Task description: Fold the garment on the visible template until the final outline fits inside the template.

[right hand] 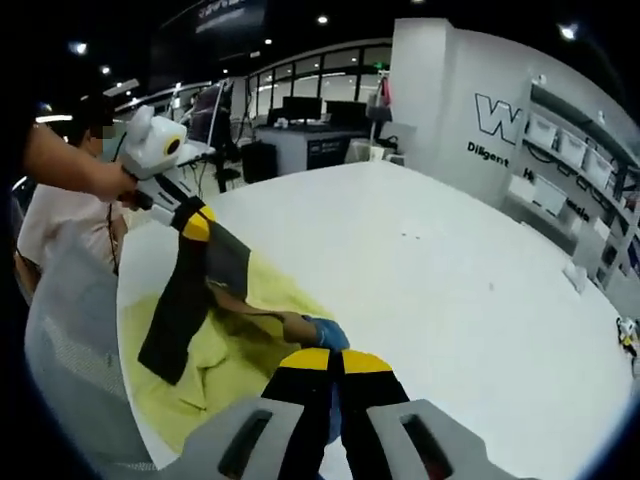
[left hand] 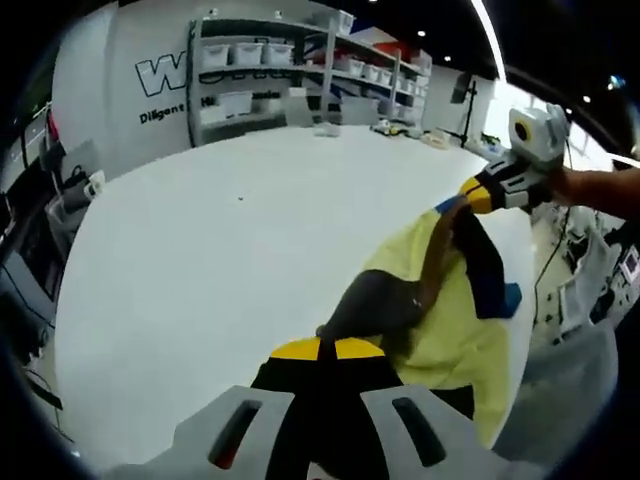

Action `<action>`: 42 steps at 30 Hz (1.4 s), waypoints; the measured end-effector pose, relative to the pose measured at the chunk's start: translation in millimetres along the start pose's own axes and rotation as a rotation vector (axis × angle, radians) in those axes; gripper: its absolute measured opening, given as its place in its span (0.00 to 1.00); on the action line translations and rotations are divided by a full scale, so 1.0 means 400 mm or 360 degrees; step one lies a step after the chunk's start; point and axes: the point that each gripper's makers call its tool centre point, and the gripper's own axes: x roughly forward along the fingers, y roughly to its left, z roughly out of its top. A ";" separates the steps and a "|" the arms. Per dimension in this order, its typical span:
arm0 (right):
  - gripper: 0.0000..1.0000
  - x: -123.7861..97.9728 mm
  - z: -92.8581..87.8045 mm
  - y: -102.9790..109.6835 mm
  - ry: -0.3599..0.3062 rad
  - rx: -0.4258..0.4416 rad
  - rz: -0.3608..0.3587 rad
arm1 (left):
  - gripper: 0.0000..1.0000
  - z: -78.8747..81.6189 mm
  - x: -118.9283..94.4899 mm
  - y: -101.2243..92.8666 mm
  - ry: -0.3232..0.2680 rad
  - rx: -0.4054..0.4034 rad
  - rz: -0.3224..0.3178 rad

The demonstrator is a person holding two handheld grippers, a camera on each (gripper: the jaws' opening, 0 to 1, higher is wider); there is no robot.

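A garment in dark navy [left hand: 485, 265], with brown and blue parts, is lifted and stretched between both grippers above the white table [left hand: 220, 260]. Under it a yellow cloth [left hand: 450, 340] lies flat with a few wrinkles by the table's near edge. My left gripper [left hand: 320, 348] is shut on a dark bunched part of the garment [left hand: 372, 305]. My right gripper [left hand: 478, 195] pinches the other end. In the right gripper view, my right gripper [right hand: 335, 360] is shut on a blue part [right hand: 325, 332]. There the left gripper [right hand: 197, 222] holds up a hanging navy panel [right hand: 185, 305] over the yellow cloth [right hand: 225, 375].
The table [right hand: 440, 280] stretches wide and bare beyond the garment, and its edge runs just beside the yellow cloth. A person [right hand: 60, 205] stands at that edge. Shelves with white bins [left hand: 265, 65] line the far wall, and desks with monitors [right hand: 320, 115] stand behind.
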 end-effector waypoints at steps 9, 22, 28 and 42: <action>0.00 0.070 0.019 -0.049 0.0048 0.0010 -0.0035 | 0.04 0.012 0.038 0.070 0.0028 -0.0134 0.0019; 0.00 0.187 0.046 -0.105 0.0085 -0.0037 -0.0093 | 0.04 0.022 0.087 0.155 0.0028 -0.0328 0.0082; 0.00 0.246 0.046 -0.134 0.0104 -0.0048 -0.0157 | 0.04 0.005 0.102 0.195 0.0064 -0.0322 0.0141; 0.10 0.287 0.002 -0.151 0.0130 -0.0073 -0.0189 | 0.28 0.029 0.167 0.231 0.0013 0.0040 0.0206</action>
